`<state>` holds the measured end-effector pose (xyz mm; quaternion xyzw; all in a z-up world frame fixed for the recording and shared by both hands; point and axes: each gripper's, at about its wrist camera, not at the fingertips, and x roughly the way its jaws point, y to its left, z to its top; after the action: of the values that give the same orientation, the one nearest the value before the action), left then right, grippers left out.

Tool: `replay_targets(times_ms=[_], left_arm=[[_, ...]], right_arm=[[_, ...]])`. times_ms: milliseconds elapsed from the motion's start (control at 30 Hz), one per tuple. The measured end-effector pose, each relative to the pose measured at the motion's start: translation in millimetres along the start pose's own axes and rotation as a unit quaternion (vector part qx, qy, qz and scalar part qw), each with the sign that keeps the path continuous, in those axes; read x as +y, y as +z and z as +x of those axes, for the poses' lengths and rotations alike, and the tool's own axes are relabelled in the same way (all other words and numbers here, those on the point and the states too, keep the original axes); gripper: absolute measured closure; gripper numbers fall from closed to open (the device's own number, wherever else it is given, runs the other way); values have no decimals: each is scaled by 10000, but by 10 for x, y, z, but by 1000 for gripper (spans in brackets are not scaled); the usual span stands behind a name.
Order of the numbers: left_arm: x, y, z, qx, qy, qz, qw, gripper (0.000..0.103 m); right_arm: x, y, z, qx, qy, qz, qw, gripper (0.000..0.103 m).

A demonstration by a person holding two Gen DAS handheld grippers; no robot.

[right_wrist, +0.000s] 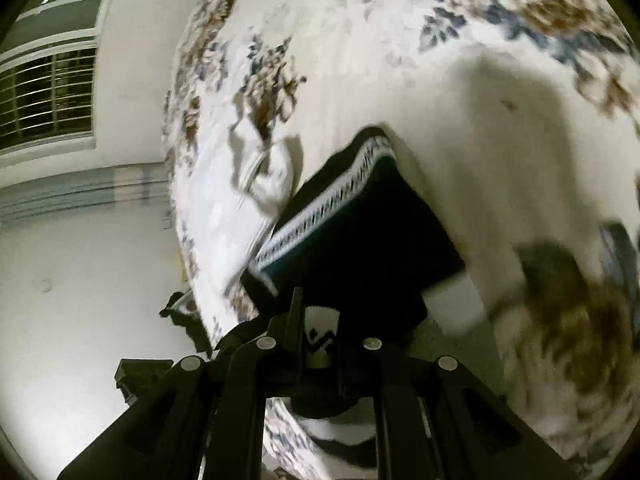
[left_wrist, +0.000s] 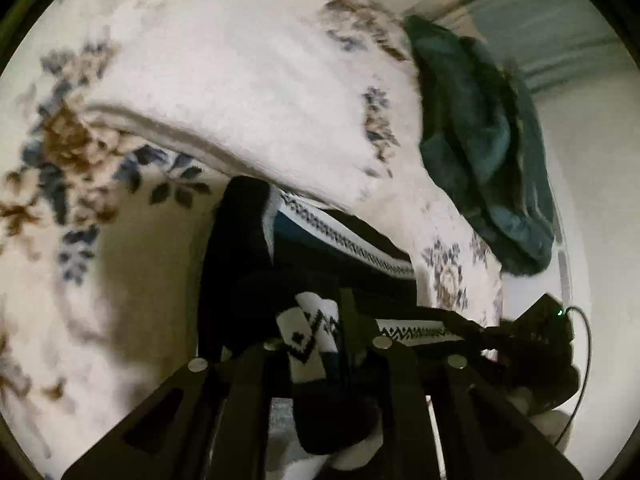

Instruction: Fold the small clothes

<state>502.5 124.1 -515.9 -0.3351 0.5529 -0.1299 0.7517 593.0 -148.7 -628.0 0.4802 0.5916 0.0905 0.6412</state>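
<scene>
A black garment (left_wrist: 352, 248) with a white zigzag-patterned band lies stretched over a floral bedspread (left_wrist: 120, 264). My left gripper (left_wrist: 320, 316) is shut on one end of it, with a patterned white fold bunched between the fingers. In the right wrist view the same garment (right_wrist: 368, 224) runs away from my right gripper (right_wrist: 320, 324), which is shut on a patterned edge of it. The garment hangs slightly off the bed between the two grips. The pictures are blurred by motion.
A dark teal garment (left_wrist: 480, 144) is heaped at the bed's far edge. A thick white folded cover (left_wrist: 260, 92) lies beyond the black garment. A crumpled white cloth (right_wrist: 276, 176) sits near the bed edge. A barred window (right_wrist: 48, 96) and a pale wall are at the left.
</scene>
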Motion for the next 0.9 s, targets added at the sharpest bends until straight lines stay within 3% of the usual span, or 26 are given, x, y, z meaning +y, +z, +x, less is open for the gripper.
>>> replay_targets(times_ms=[33,100,200,367,467,567,633,667,767,900], left_arm=[[60,56,60,59,-40,-132,9999,82],[153,105,136,119,-258,-340,9990,58],[271,126,152,55,-661,-651,9957,47],[314,100,-52,-129,-734,-754,9944,45],[276,114,-295,-379,-629,-623,9954,35],[264,61,-601,-685,-552,-506,9948,34],[287,-99,-802,-858,-477,-487,9940,32],[298,-206,-888,-936,-438,-496,9934,30],[399,-735,-1047,-1057,-319,-688,9915,20],[661,-1713,-877,-835,-522,-1618,9819,20]], right_arm=[[12,77,55,30,-24,29,10000,88],[53,235,168,115,16,107,9999,84],[51,330,165,35,73,48,10000,53],[70,350,-7,-3,72,-151,9999,42],[26,259,-147,88,-212,-447,9987,28],[-45,134,-270,250,-624,-816,9944,18],[-112,51,-327,414,-873,-1081,9894,3],[-140,24,-343,490,-957,-1186,9871,0],[-273,8,-323,769,-1192,-1485,9787,0],[-400,175,-189,1148,-1132,-1694,9723,0]])
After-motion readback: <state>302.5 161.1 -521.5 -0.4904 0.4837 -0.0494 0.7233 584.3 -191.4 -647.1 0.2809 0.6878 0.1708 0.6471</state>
